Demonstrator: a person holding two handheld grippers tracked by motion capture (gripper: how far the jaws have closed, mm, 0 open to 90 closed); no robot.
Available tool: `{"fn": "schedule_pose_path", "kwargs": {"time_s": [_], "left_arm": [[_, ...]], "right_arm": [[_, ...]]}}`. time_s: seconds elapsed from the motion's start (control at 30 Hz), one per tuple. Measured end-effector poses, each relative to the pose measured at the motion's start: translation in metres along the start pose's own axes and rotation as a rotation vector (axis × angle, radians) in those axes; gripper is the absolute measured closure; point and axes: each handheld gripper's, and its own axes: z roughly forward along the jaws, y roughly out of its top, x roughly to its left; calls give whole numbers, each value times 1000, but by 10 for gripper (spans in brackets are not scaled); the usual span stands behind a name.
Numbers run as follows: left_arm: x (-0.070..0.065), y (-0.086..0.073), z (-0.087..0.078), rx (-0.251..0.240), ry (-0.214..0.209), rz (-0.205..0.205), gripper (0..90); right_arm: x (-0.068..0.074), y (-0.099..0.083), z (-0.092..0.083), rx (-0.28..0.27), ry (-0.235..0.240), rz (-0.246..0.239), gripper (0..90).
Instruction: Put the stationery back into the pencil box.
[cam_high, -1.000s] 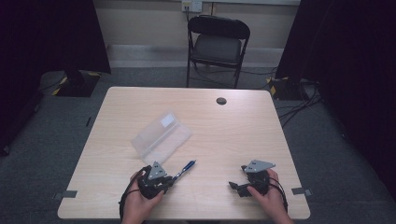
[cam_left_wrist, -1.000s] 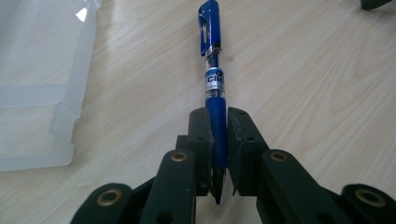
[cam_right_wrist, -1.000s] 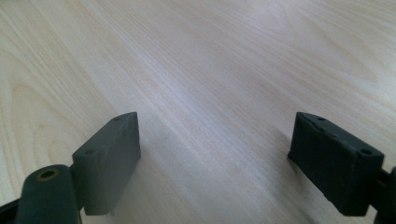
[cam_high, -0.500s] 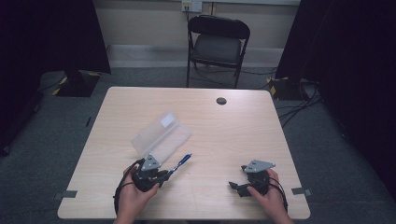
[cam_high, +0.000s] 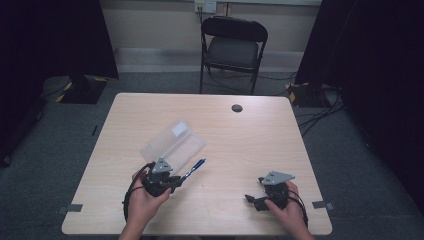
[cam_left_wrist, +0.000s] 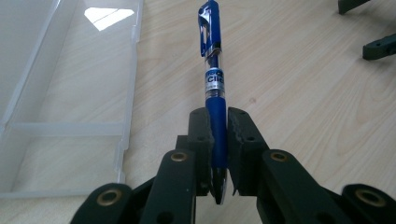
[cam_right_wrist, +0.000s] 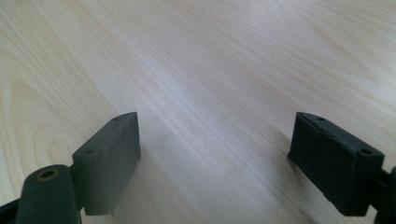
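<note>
A blue click pen (cam_left_wrist: 214, 74) (cam_high: 195, 167) is clamped by its grip end between the jaws of my left gripper (cam_left_wrist: 217, 126) (cam_high: 172, 182), its clip end pointing away toward the clear plastic case (cam_high: 172, 140) (cam_left_wrist: 70, 93). The pen hangs just above the tabletop, beside the case's near right edge. My right gripper (cam_high: 255, 200) (cam_right_wrist: 215, 163) rests near the front right of the table, jaws wide apart over bare wood with nothing between them.
The light wooden table (cam_high: 250, 145) has a round dark cable hole (cam_high: 237, 108) near its far edge. A black folding chair (cam_high: 232, 47) stands behind the table. Dark curtains and floor cables flank both sides.
My left gripper has shifted left and lifted slightly with the pen in it, closer to the case. The right hand has stayed put.
</note>
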Motion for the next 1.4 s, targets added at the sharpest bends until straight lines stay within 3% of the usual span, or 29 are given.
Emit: {"fn": "schedule_pose_path", "kwargs": {"time_s": [0.1,0.23,0.3,0.33,0.37,0.83,1.13,1.3,1.4], "left_arm": [[1,4,2,-12,-8,-17,807],[4,9,2,-2,-5,2,806],[4,11,4,-2,-3,-17,806],[6,13,3,20,-1,2,807],[7,14,5,7,-7,-19,807],[19,26,5,-5,-3,-38,806],[27,33,7,-7,10,-32,806],[29,35,8,-10,33,-59,806],[35,37,7,-6,33,-53,806]], "right_arm": [[0,0,0,0,0,0,152],[0,0,0,0,0,0,152],[0,0,0,0,0,0,152],[0,0,0,0,0,0,152],[0,0,0,0,0,0,152],[0,0,0,0,0,0,152],[0,0,0,0,0,0,152],[0,0,0,0,0,0,152],[0,0,0,0,0,0,152]]}}
